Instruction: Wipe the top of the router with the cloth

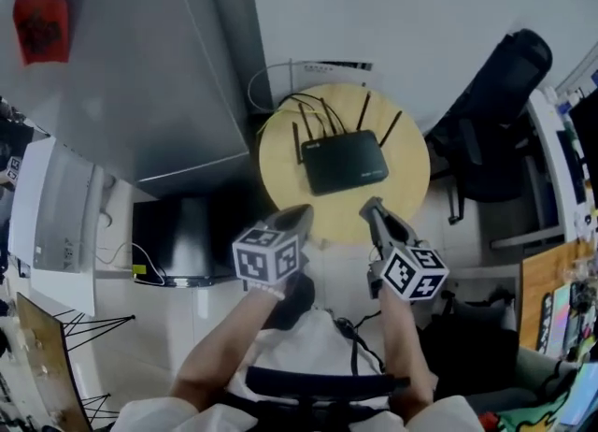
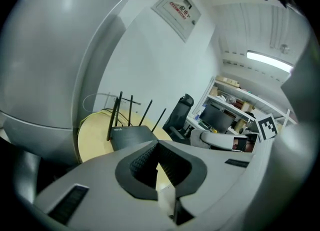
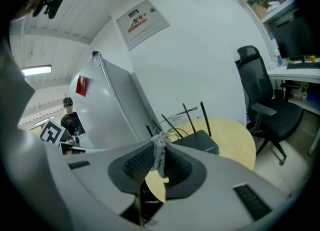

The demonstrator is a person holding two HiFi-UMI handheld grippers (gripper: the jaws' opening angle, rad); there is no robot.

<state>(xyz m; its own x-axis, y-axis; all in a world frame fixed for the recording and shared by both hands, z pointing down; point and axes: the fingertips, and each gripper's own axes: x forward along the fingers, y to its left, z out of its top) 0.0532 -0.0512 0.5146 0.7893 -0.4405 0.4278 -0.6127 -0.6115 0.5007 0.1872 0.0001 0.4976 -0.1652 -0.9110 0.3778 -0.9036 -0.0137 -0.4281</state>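
A black router (image 1: 344,161) with several upright antennas lies on a round wooden table (image 1: 280,154). It also shows in the left gripper view (image 2: 131,136) and the right gripper view (image 3: 197,141). My right gripper (image 1: 372,208) hovers just short of the table's near edge. In its own view the right gripper (image 3: 159,144) is shut on a thin bunch of grey cloth (image 3: 159,156). My left gripper (image 1: 297,215) is beside it to the left, also short of the table; in its own view the left gripper (image 2: 157,144) is shut with nothing in it. The cloth cannot be made out in the head view.
A black office chair (image 1: 495,112) stands right of the table. A tall grey cabinet (image 1: 140,65) and a dark box (image 1: 182,234) stand to the left. A white cable loop (image 1: 266,79) hangs behind the router. A person (image 3: 70,120) stands far off at the left.
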